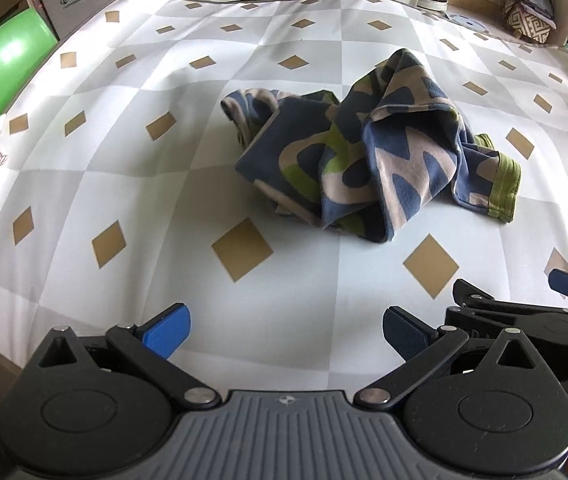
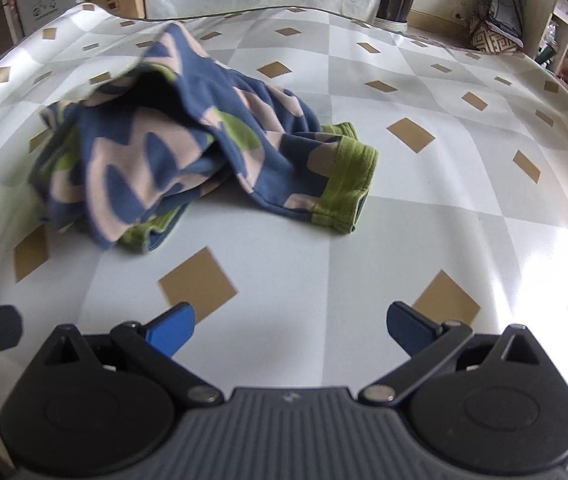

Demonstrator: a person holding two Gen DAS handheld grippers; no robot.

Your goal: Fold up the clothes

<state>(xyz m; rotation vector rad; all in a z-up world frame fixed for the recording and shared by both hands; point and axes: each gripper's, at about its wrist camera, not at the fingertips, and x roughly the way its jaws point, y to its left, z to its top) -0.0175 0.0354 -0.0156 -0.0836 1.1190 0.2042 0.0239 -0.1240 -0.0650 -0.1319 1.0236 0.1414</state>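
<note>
With both grippers' fingers released short of the crumpled patterned garment, I risked pinching several bunched layers together.

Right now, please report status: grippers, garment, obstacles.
Left gripper open, empty. Right gripper open, empty. Garment crumpled on the table, untouched. Nothing in the way.

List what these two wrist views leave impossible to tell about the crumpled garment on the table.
- Garment type: folds bury its shape, both views.
- Its far top edge: blurred, right wrist view.
- Its underside: hidden against the tablecloth.
- Right tool: cut off at the left view's edge.
</note>
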